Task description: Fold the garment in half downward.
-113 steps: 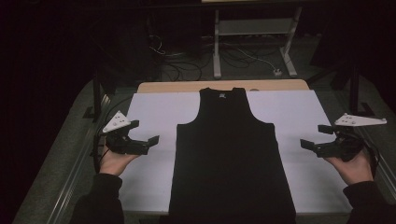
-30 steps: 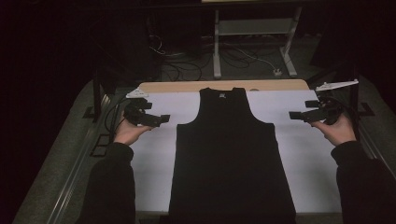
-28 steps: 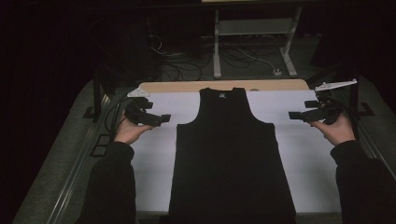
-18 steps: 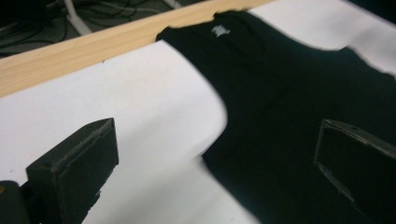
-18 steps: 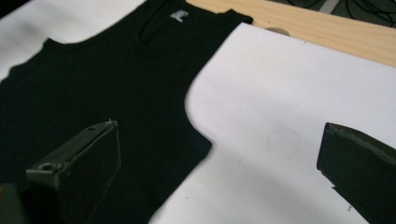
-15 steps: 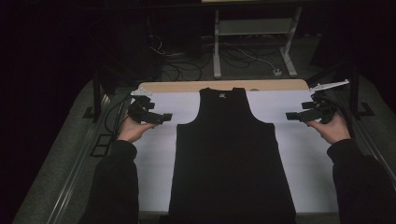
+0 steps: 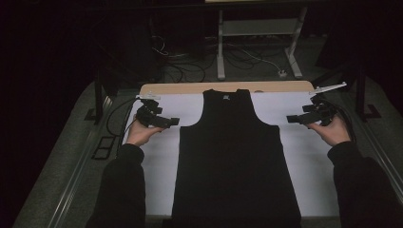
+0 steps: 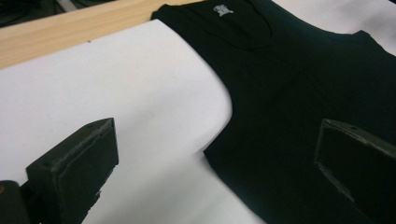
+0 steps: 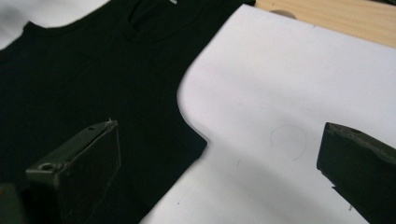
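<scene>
Both claws gape empty, my left gripper (image 7: 167,122) and right gripper (image 7: 293,119) flanking the black tank top (image 7: 236,156) at its armholes, which lies flat mid-sheet, ready for pinching.

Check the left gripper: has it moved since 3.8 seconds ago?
Yes. The left gripper has travelled up the white sheet toward the wooden table edge, beside the black tank top's armhole.

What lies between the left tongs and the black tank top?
Just bare white sheet between the left tongs and black tank top, per the high view.
</scene>
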